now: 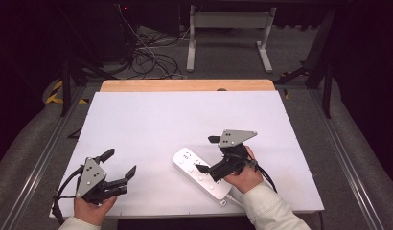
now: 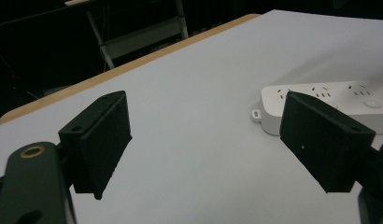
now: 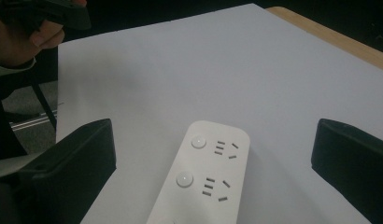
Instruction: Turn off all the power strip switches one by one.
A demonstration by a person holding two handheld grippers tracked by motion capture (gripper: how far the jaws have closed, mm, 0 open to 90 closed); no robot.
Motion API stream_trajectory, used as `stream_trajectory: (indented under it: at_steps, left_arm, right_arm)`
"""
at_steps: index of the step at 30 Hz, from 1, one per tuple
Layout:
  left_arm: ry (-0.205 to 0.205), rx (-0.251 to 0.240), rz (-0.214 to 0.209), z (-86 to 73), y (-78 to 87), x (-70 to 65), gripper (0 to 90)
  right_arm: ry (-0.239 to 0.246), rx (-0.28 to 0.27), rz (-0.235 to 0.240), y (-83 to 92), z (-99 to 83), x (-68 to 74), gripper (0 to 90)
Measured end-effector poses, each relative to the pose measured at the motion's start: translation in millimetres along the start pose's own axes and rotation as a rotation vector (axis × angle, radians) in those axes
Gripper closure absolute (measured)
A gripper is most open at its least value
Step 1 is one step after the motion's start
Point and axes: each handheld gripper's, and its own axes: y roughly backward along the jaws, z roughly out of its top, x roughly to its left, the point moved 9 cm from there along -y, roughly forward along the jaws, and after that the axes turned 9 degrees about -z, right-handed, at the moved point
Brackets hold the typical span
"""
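Power strip sits lower centre of the high view, white, lying flat on the white tabletop, running diagonally from centre toward lower right. Cord end is at its lower right, partly under the person's right hand.

Right gripper: jaws spread wide, nothing clamped. High view puts it just right of centre, hovering over the strip's right half, one jaw above the strip's upper side, the other over its middle. Right gripper view: strip runs up from bottom centre between the two black jaws, one at lower left, one at right edge, both well clear of the casing. Two round buttons and two socket groups visible on the strip's face. No contact that I can see.

Left gripper: lower left of the high view, jaws also apart, empty, held above bare tabletop well left of the strip. Left gripper view: strip end at right of frame, behind the right-hand jaw, small mounting tab on its near corner. Nothing but table surface between the jaws.

Wooden edge of the table shows along the top of the white sheet.
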Motion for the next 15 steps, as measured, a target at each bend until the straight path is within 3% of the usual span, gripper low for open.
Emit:
stream_trajectory:
  at_steps: [7,10,13,15]
  left_arm:
    - [-0.007,0.005,0.004,-0.2,0.7,1.1,17.1]
    - [0.000,0.004,0.003,-0.3,0.3,0.7,17.3]
    - [0.003,0.004,0.004,-0.3,0.2,0.8,17.4]
    - [0.001,0.006,0.003,-0.4,0.2,0.6,17.4]
  right_arm:
    - [-0.031,0.015,0.043,-7.4,1.5,5.0,0.5]
    - [-0.039,0.031,-0.018,-10.4,2.5,3.1,1.5]
    - [-0.018,0.039,-0.044,-11.4,1.9,5.4,0.0]
    - [-0.021,0.015,-0.063,-10.9,4.2,7.9,0.0]
